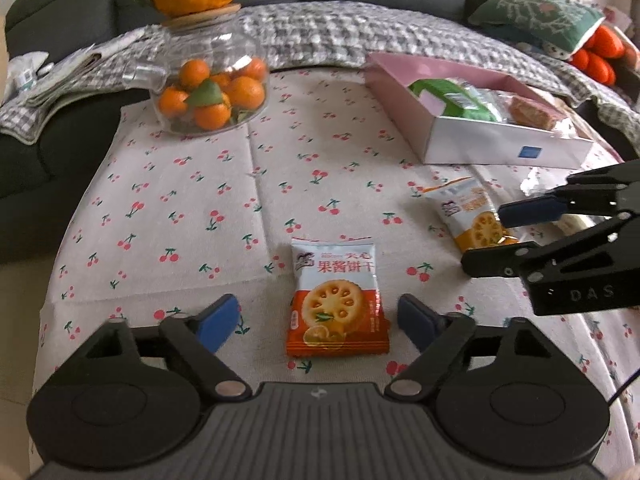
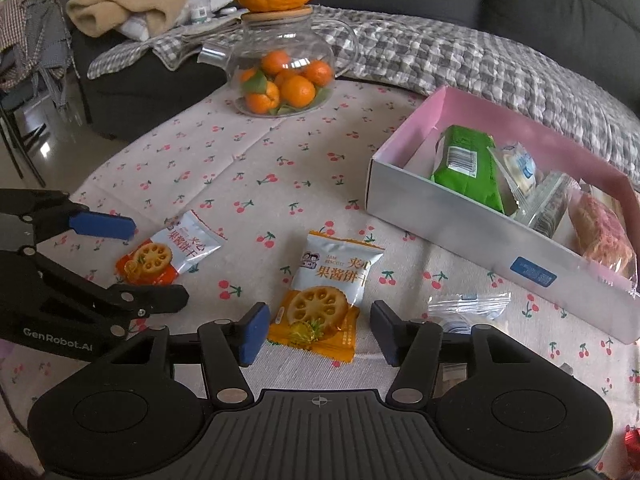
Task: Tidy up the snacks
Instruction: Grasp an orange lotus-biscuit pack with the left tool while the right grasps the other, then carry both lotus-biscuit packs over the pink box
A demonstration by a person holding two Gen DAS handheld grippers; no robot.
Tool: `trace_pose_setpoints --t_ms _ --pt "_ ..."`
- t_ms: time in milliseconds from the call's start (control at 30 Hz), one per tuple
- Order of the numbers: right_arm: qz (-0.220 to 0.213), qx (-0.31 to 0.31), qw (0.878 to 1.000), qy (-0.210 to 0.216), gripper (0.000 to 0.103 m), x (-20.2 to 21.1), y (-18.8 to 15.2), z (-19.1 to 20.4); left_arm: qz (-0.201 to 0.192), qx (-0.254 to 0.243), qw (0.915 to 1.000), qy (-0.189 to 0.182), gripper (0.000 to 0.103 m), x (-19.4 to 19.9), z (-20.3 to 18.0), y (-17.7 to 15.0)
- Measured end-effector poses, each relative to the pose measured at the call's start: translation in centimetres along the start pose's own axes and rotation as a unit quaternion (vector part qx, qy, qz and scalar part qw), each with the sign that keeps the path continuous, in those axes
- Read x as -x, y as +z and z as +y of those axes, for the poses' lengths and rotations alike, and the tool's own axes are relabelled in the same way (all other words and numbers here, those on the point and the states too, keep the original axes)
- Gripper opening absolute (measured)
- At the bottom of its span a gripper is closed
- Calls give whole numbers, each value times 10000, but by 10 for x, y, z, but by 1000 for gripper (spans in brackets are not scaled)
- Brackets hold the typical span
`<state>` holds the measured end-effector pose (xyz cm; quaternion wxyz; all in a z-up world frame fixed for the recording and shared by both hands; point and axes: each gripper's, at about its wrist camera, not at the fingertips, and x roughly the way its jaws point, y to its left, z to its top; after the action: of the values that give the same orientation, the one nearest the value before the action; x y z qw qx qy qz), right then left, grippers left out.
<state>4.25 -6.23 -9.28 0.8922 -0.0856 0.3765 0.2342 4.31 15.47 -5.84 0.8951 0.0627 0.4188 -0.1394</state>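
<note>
While both grippers point down at a cherry-print tabletop (image 1: 280, 152), each frames one jam biscuit packet. The left gripper (image 1: 318, 322) has open jaws either side of the red-bottomed packet (image 1: 336, 300), pads clear of its edges. The right gripper (image 2: 318, 330) likewise has open jaws around the orange-bottomed packet (image 2: 320, 300), not touching. A pink-lined box (image 2: 460, 216) holding snacks sits near the tabletop's right side, a clear wrapper (image 2: 468, 308) just beside its front wall. Bare cloth lies open between the packets and a glass teapot of oranges (image 2: 284, 76) at the far edge.
</note>
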Motion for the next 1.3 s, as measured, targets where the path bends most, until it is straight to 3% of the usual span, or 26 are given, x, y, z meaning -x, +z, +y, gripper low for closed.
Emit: trace_pose_setpoints --t_ms 67,200,333,400,767,1300 --pt "-4 -11 10000 -25 47 0 0 0 9 7 10000 -33 69 1 -1 1" --pt "43 -84 9999 -42 45 0 2 1 -18 50 10000 -6 46 3 -3 3" --pt "112 -167 9998 -36 43 0 4 1 42 238 9997 22 42 3 1 6" --pt "151 -324 9993 73 32 1 6 -1 80 339 9994 23 38 3 3 8" --pt "446 -1243 9898 538 20 3 10 -24 253 1205 9923 -110 36 3 16 18" --pt "298 -1967 9760 882 13 16 18 -47 201 1271 9915 -183 36 1 14 27"
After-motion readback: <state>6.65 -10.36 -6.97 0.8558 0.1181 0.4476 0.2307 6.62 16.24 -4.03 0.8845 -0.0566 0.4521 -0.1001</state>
